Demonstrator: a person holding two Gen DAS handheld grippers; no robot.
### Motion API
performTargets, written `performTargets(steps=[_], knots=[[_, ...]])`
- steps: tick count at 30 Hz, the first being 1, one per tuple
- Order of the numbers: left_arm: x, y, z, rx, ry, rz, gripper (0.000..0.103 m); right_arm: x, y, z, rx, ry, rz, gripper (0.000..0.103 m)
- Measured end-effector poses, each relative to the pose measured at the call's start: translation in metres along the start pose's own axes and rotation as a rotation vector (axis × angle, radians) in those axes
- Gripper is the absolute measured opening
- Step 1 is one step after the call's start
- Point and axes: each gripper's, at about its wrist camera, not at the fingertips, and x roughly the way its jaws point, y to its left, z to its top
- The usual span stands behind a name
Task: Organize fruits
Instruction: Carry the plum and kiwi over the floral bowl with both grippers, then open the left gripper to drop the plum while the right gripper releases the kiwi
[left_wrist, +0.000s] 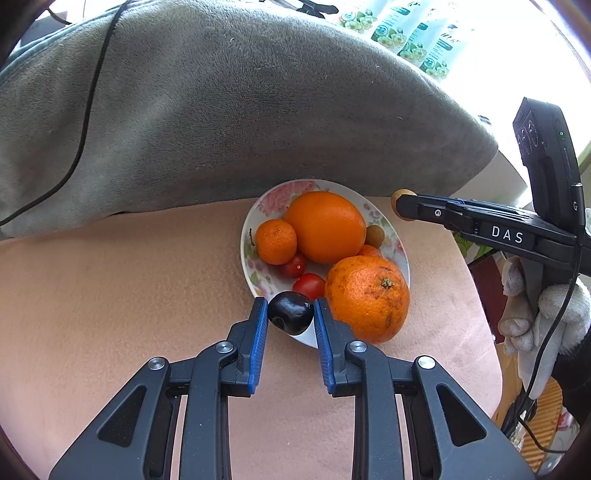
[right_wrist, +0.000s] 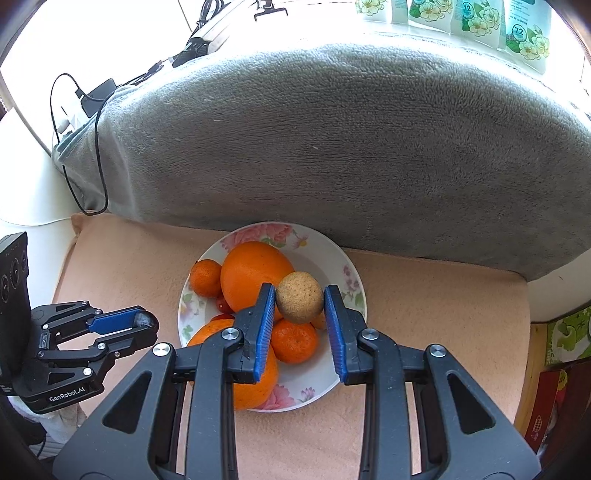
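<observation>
Floral plate (left_wrist: 271, 201) sits centre frame in the left wrist view on a peach cloth (left_wrist: 129, 295), back edge against a grey towel (left_wrist: 240, 110) that fills the upper half. On the plate: large orange (left_wrist: 327, 226) at the back, small mandarin (left_wrist: 276, 242) to its left, rough-skinned orange (left_wrist: 367, 297) at the lower right overhanging the rim, two cherry tomatoes (left_wrist: 308, 285) between them, a tan longan (left_wrist: 375, 236) at the right rim, and another small orange fruit partly hidden behind the rough one. Left gripper (left_wrist: 290, 312) at bottom centre: jaws partly closed, blue pads touching both sides of a dark plum (left_wrist: 291, 313), gripping it at the plate's near rim; can't tell if the plum rests on the plate or is lifted. Right wrist view: same plate (right_wrist: 321, 254) centre frame, right gripper (right_wrist: 300, 302) above it, jaws closed about halfway onto a tan speckled longan (right_wrist: 300, 302), pads contacting both sides, fruit held over the plate's middle above a mandarin (right_wrist: 294, 341). Left gripper (right_wrist: 144, 322) shows at the left edge of that view, beside the plate. In the left wrist view the right gripper (left_wrist: 404, 205) enters from the right edge, with a white-gloved hand (left_wrist: 535, 317) behind it. Black cable (left_wrist: 88, 110) runs over the towel at upper left; green-and-white packets (right_wrist: 476, 18) line the top right.
</observation>
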Motion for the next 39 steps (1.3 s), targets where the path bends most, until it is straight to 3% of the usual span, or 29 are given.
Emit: performTargets(steps=[29, 32, 36, 39], knots=[[0.000, -0.006, 0.013, 0.019, 0.005, -0.001, 0.024, 0.023, -0.006, 0.002, 0.035, 0.021, 0.011, 0.029], [0.002, -0.007, 0.014, 0.016, 0.004, -0.002, 0.029, 0.021, -0.005, 0.003, 0.034, 0.021, 0.009, 0.029], [-0.001, -0.007, 0.015, 0.017, 0.001, -0.004, 0.031, 0.017, -0.005, 0.004, 0.037, 0.012, 0.004, 0.048], [-0.003, -0.007, 0.016, 0.019, -0.005, 0.000, 0.044, 0.015, -0.005, 0.005, 0.039, 0.011, 0.005, 0.052]])
